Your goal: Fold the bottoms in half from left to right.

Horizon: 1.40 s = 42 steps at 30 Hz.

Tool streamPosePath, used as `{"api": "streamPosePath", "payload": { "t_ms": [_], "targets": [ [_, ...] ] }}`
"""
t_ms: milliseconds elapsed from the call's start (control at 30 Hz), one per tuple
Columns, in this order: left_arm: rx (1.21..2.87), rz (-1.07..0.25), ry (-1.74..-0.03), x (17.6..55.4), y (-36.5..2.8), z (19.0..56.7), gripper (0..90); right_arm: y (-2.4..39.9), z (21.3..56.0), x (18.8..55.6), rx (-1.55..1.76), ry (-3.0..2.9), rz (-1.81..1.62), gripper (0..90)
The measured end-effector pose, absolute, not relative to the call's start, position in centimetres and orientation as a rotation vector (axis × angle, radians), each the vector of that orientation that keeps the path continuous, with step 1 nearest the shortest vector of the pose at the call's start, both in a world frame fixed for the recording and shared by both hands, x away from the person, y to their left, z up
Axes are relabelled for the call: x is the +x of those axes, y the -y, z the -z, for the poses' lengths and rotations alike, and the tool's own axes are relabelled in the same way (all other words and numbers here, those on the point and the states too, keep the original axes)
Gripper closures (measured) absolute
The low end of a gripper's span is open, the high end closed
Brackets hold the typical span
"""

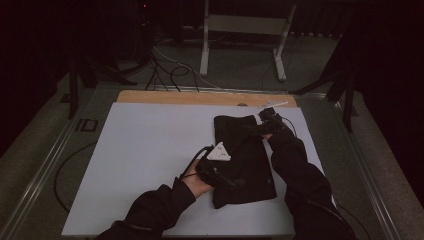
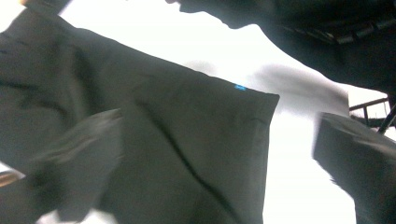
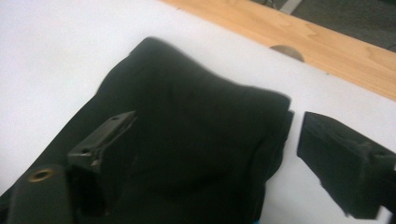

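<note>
The black cloth lies folded into a neat strip on the right of the white mat. Both the left gripper and right gripper hang over it, jaws apart, holding nothing; the fold looks done, perhaps one more remains.

Open claw over black cloth

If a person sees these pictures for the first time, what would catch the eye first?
First, the folded black cloth garment, lying dark on the right half of the white table sheet. Next, the two hand-held grippers over it: the left gripper at its near left edge, the right gripper at its far end, both with jaws wide open. Beyond the sheet runs a light wooden table edge.
</note>
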<state>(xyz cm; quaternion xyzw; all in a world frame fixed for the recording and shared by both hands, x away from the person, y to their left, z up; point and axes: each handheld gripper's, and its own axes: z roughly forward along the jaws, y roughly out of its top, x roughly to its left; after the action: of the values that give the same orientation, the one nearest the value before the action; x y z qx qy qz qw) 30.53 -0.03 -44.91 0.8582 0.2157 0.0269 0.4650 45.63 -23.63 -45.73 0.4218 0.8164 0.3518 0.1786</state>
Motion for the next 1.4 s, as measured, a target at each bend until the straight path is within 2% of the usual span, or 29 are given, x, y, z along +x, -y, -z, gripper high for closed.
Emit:
{"api": "streamPosePath", "payload": {
  "t_ms": [300, 700, 1000, 1067, 1100, 1233, 1400],
  "targets": [
    [2.080, -0.152, -0.561, 30.2, -4.6, 43.6, 0.0, 23.8, 44.6, 41.6, 1.101, -2.318, -1.044, 10.2],
    [2.034, -0.200, -0.690, 28.7, -12.3, 45.2, 0.0, 24.5, 43.8, 33.7, 1.057, -2.342, -1.039, 14.1],
    [1.992, -0.260, -0.757, 27.5, -15.5, 46.7, 0.0, 25.8, 44.6, 29.4, 1.179, -2.314, -1.053, 14.4],
    [1.982, -0.268, -0.760, 27.4, -15.8, 46.7, 0.0, 26.0, 44.9, 29.1, 1.198, -2.310, -1.049, 16.3],
    [1.986, -0.275, -0.784, 27.3, -16.4, 47.0, 0.0, 26.3, 46.0, 28.4, 1.244, -2.320, -0.991, 24.3],
    [1.976, -0.258, -0.819, 27.0, -17.3, 47.6, 0.0, 27.0, 47.6, 27.4, 1.322, -2.343, -0.941, 31.2],
    [1.940, -0.243, -0.866, 27.0, -18.0, 48.4, 0.0, 27.7, 48.9, 27.0, 1.383, -2.391, -0.900, 45.0]
  ]
}}
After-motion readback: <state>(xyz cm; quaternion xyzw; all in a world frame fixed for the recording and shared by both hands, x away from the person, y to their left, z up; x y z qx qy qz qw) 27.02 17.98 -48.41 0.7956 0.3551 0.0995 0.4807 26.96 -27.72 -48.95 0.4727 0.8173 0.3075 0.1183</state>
